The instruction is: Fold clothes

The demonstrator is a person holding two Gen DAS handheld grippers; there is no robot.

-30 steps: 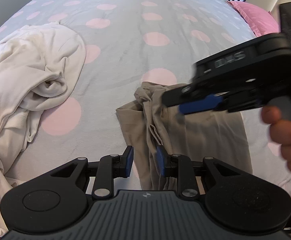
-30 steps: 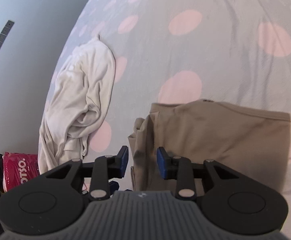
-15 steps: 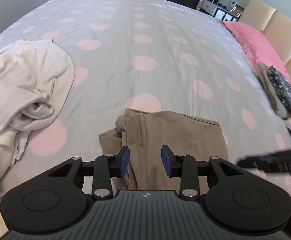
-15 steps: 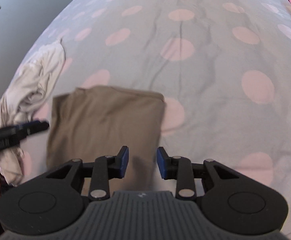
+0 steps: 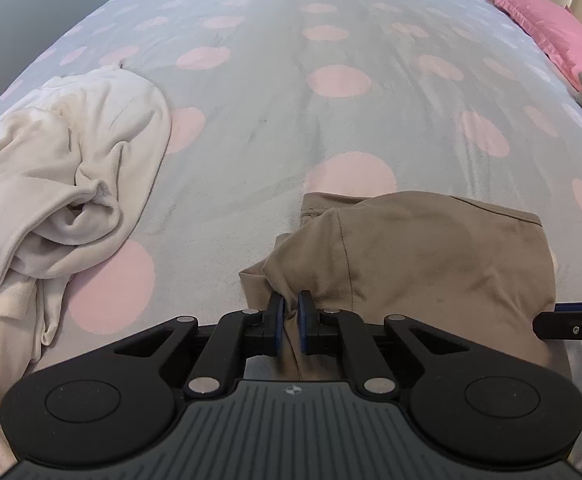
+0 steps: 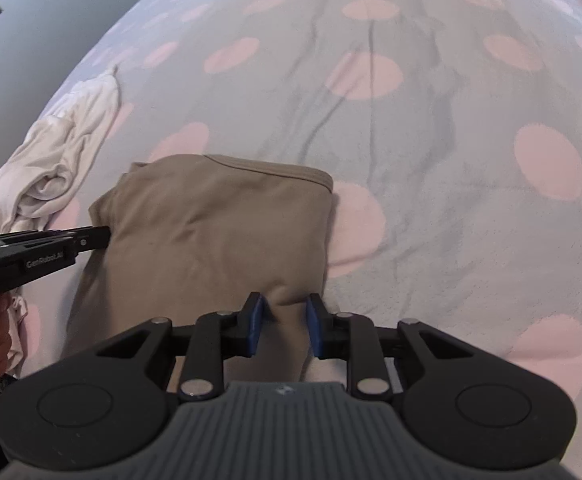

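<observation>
- Lying near the bed's [image 5: 275, 92] front edge, the tan garment [image 5: 431, 256] forms a roughly folded rectangle.
- Left gripper [image 5: 289, 312] pinches its bunched left corner; right gripper [image 6: 283, 320] straddles the near right edge, not fully closed.
- Soft, light, limp cloth: best held at corners or hems.
- White garment [image 5: 51, 176] lies crumpled, well apart.

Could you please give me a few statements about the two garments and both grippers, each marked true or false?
1. The left gripper is shut on the tan garment. True.
2. The white garment lies neatly folded. False: it is crumpled in a heap.
3. The right gripper is clamped tight on the white garment. False: its jaws are open around a fold of the tan garment.
4. The bedspread is grey with pink dots. True.
</observation>
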